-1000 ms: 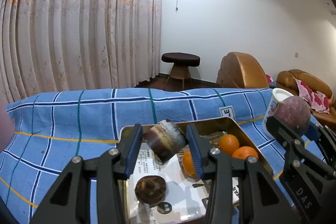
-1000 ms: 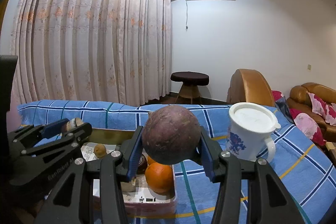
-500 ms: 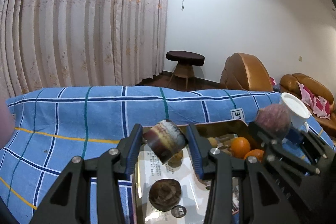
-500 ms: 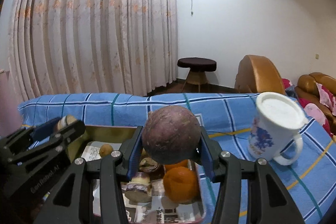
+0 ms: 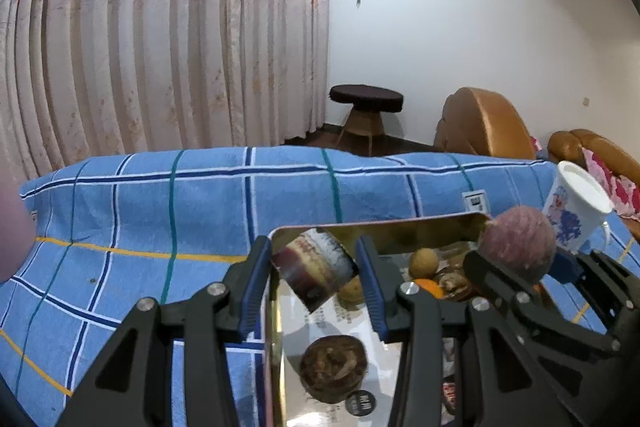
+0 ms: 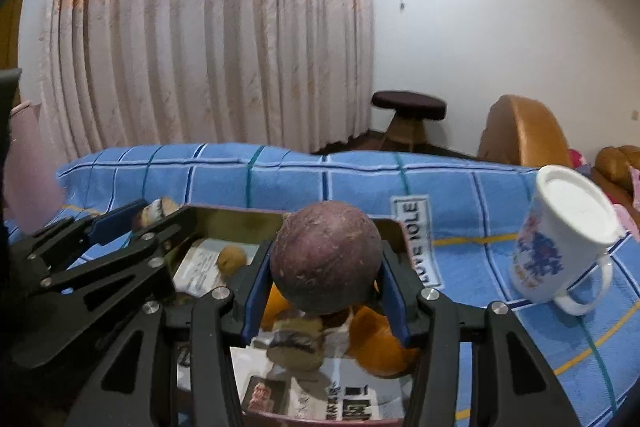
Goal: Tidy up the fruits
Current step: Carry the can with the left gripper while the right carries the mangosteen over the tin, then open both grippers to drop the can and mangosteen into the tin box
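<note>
Fruits are sitting in a metal tray on the desk, which is wearing a blue plaid cloth. White lidded mug is standing tilted in view, right of the tray, apart from it. Right gripper is clenching a round purple fruit over the tray's right part. Left gripper is grasping a brown-and-white striped piece, tilted, over the tray's far left corner. Orange is lying under the purple fruit. Dark brown fruit is lying near in the tray; small tan fruit is lying farther back.
</note>
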### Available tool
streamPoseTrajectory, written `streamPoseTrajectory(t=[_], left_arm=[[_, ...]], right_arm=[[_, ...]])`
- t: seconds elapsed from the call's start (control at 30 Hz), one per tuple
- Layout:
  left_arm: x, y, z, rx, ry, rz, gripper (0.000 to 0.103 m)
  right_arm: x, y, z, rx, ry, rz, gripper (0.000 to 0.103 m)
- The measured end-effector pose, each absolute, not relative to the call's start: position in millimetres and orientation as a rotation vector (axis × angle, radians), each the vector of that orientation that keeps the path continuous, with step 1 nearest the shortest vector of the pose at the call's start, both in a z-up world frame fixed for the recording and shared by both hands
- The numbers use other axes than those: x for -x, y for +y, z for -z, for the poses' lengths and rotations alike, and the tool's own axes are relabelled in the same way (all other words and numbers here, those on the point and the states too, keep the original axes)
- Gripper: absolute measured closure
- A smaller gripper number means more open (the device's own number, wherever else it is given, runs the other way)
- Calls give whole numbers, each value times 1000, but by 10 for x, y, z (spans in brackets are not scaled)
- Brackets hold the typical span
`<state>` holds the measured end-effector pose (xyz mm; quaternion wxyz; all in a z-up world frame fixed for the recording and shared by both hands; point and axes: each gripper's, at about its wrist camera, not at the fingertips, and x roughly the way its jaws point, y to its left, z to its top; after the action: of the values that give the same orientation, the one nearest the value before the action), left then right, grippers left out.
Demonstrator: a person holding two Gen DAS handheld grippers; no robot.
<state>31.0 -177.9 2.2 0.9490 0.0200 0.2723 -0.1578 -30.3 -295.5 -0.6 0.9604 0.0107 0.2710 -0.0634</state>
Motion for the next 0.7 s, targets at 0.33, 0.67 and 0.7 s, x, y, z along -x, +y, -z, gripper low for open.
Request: streamPoseTrajectory(t=[0.33, 0.67, 0.7], left_arm=[[-94, -1587, -166, -35, 411, 147, 0], [143, -1378, -176, -7, 398, 169, 0], [159, -1354, -183, 2, 391, 167, 0]], right_arm=[[441, -3044, 19, -76, 542, 53, 34], [807, -2960, -140, -66, 329, 197, 22], [825, -2929, -167, -51, 310, 208, 21]])
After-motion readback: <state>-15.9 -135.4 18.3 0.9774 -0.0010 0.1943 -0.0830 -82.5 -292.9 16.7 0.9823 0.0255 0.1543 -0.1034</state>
